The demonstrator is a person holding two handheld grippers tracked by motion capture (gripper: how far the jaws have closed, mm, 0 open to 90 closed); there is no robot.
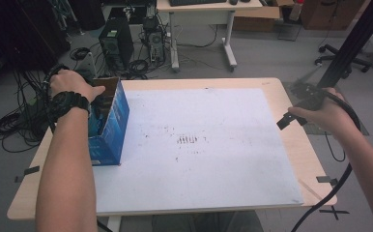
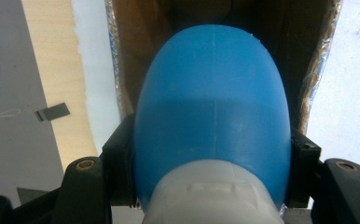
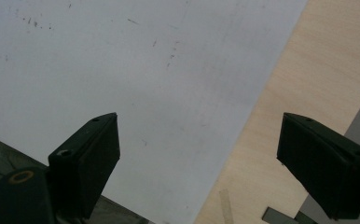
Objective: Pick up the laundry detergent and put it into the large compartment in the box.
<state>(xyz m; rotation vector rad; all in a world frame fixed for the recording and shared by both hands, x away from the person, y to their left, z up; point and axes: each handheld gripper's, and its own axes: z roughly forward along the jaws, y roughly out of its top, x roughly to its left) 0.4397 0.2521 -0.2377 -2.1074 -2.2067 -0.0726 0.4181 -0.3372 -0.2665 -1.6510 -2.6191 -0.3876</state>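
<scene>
Left tool (image 2: pixel 211 186): jaws clamped on either side of a blue bottle (image 2: pixel 213 107) with a white cap, held in the mouth of an open blue box (image 1: pixel 109 123) at the left edge of the table (image 1: pixel 271 84). Right tool (image 3: pixel 199 163): jaws wide apart, holding nothing, hanging over the white sheet (image 3: pixel 122 70) near the table's right edge

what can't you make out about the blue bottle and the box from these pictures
- High view: the left tool and the blue plastic bottle with a white cap sit behind the person's left hand and the wall of the blue cardboard box.
- Left gripper view: the bottle blocks the box's dark interior; the bottom edge cuts off its cap.
- Box print: too small to read.
- High view: the right tool is blurred, partly under the right hand.
</scene>
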